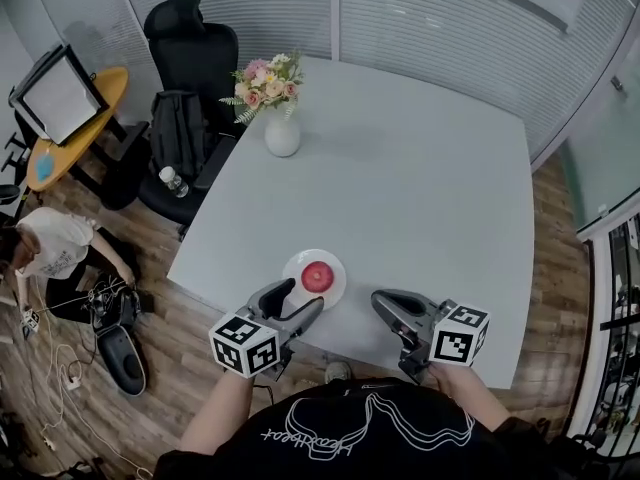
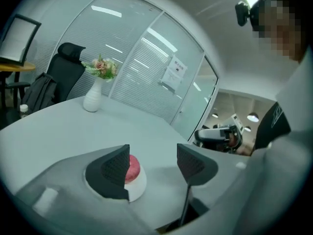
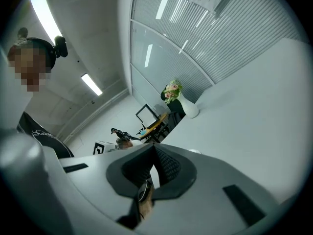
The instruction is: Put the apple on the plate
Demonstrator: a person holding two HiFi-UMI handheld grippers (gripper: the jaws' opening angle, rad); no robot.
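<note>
Apple [image 1: 318, 276] on plate [image 1: 336, 263] — beside left gripper [image 1: 305, 294].

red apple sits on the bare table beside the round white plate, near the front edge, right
No. The red apple sits on the round white plate, not beside it, near the front edge of the grey table. The head view shows it.

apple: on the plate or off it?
On. The apple sits in the middle of the white plate, near the front edge of the table.
</note>
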